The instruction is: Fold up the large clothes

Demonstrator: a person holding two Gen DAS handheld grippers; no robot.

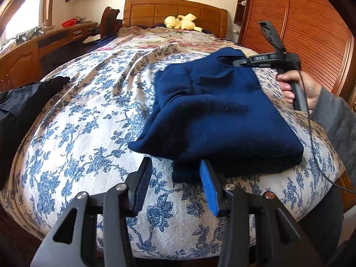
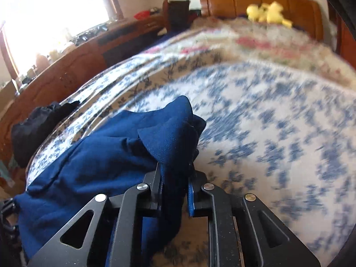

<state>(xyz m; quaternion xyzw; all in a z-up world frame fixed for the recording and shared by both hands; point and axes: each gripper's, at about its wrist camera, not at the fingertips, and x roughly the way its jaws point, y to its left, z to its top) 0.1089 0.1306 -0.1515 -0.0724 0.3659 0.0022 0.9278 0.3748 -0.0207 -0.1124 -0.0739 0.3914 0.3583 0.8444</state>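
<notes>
A dark blue garment (image 1: pixel 213 111) lies folded on the floral bed cover (image 1: pixel 89 115). My left gripper (image 1: pixel 175 166) is open just at its near edge, a dark cuff of the cloth between the fingers but not clamped. My right gripper (image 2: pixel 174 173) is shut on a bunch of the blue garment (image 2: pixel 106 155) and lifts its far corner; in the left wrist view the right gripper (image 1: pixel 235 63) reaches the garment's far right edge, held by a hand.
A black garment (image 1: pixel 20 109) lies at the bed's left edge. A yellow plush toy (image 1: pixel 181 22) sits by the wooden headboard. A wooden dresser (image 1: pixel 33 51) runs along the left and a wooden wardrobe (image 1: pixel 311 33) along the right.
</notes>
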